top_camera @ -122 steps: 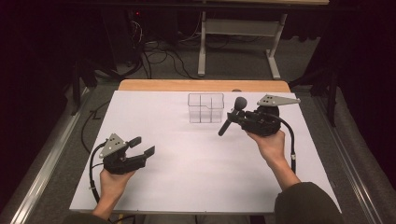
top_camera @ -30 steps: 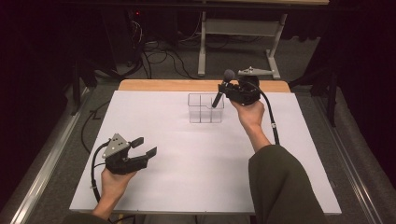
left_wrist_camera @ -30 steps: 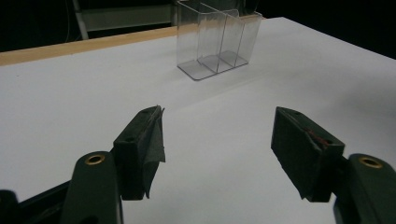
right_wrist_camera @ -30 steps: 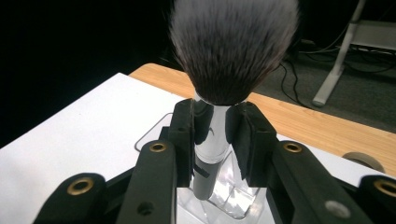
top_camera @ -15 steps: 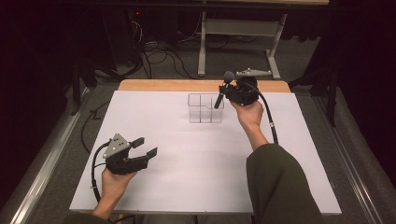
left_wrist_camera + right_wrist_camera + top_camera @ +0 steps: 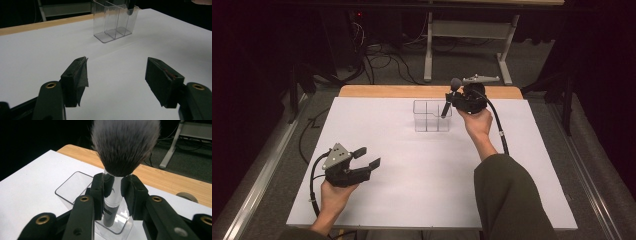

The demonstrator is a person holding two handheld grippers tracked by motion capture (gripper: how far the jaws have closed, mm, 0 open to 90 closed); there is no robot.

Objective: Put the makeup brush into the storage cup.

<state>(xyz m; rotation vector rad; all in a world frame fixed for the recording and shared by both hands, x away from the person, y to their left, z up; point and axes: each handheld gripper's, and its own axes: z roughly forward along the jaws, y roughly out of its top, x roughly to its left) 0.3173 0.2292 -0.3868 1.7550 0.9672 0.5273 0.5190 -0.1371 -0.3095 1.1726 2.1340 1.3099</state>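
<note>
Right gripper (image 6: 112, 187) clamps the brush (image 6: 125, 142) — handle inside the clear organizer (image 6: 72, 185).

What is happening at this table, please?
A person holds a gripper in each hand. The right gripper is shut on a makeup brush, bristles up, with its handle lowered into a clear holder at the far side of the table. The left gripper waits open near the front edge.
</note>
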